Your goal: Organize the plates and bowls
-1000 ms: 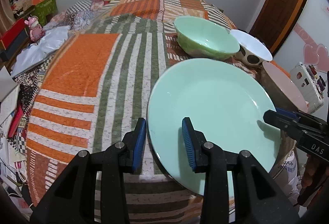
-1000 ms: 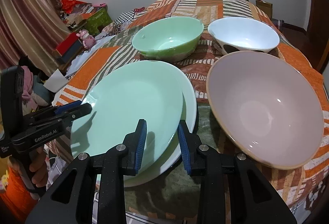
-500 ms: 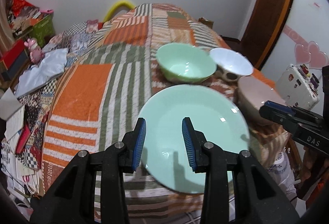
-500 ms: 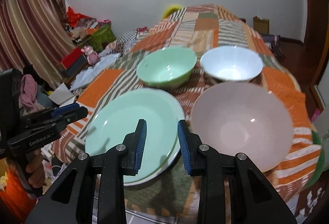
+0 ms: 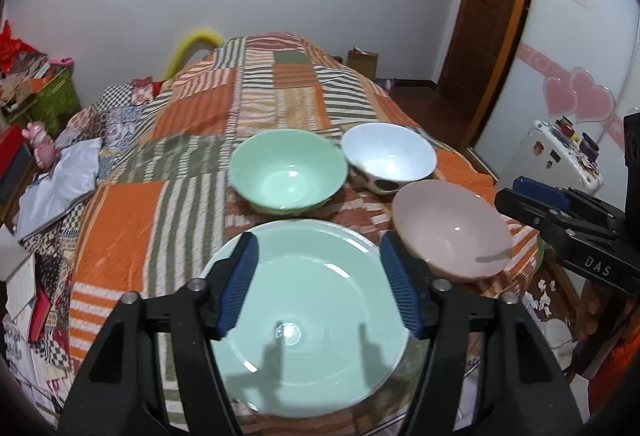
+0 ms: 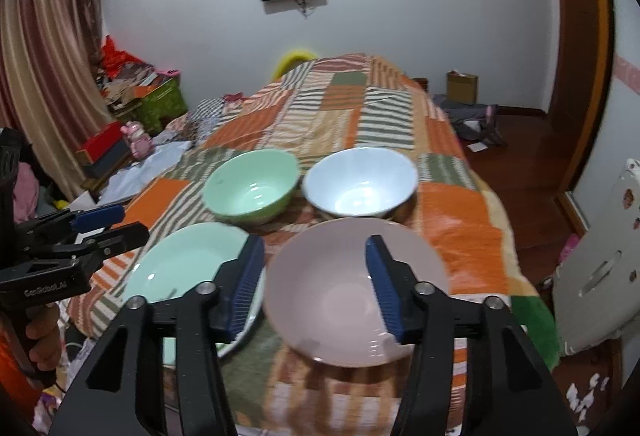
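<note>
A big bed (image 5: 192,139) with a striped orange and green quilt fills the room, and all the dishes sit on its near end. The biggest dish is the green plate (image 5: 308,320). It lies flat at the near edge, and from the right-hand camera a white rim shows under it, so I think it rests on 1 more plate. Next in size is the pink bowl (image 6: 352,292), just to the right of the plate. Behind them stand the green bowl (image 5: 288,175) and the white bowl (image 5: 390,155), side by side and almost touching.

The left gripper (image 5: 320,280) hangs above the green plate with its tongs spread wide, holding nothing. The right gripper (image 6: 316,280) hangs above the pink bowl, tongs spread wide too, and empty.

I think the plates are done and the bowls come next. The 3 bowls are not stacked yet. The next move should be to come down on the rim of 1 bowl, pinch it well, and set it inside a bigger one. The bowls look smooth and slippery, so a thin grip on the rim could slide.

The left camera shows dark spots on the outside of the white bowl. The right camera shows the curtain (image 6: 44,75) and the white rim under the plate.
</note>
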Tool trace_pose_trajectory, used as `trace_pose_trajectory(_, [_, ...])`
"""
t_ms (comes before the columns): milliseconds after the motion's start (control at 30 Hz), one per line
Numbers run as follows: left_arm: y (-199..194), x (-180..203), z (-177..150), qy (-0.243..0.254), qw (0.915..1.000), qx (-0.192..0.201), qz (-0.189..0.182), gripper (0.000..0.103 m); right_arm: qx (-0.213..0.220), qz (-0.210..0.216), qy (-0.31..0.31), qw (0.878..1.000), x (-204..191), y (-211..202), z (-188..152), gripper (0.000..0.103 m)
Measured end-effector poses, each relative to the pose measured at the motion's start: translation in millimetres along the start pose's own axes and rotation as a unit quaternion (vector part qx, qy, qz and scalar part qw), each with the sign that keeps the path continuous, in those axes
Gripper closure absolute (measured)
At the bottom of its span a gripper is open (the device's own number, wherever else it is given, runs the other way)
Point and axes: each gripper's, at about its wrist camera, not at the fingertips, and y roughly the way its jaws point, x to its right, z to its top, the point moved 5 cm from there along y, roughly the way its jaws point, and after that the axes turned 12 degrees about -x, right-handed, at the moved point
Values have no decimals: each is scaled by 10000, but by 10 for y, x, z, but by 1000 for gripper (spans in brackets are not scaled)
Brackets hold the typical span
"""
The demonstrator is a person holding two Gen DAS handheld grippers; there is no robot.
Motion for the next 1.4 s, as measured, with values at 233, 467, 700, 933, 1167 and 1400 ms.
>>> trace_pose_trajectory(233, [245,254,136,201,9996,-208,-54,35,-30,-170,226,9996,305,22,-27,35])
trace_pose_trajectory(467, [561,443,185,341,9979,-540,-125,35,-276,-206,450,9984,505,200,-135,35])
trace_pose_trajectory(700, [889,573,195,410,9953,-844,-235,35,-536,-119,686,9961,655,396,-257,35])
trace_pose_trajectory(933, [1150,703,210,500,9924,-1068,-354,49,-721,93,923,9931,764,504,-363,41])
trace_pose_trajectory(1167, [1317,786,215,537,9890,-1266,-546,68,-804,292,1031,9910,795,547,-388,61])
trace_pose_trajectory(1400, [1409,846,197,542,9865,-1394,-666,75,-908,460,1014,9896,769,595,-425,73])
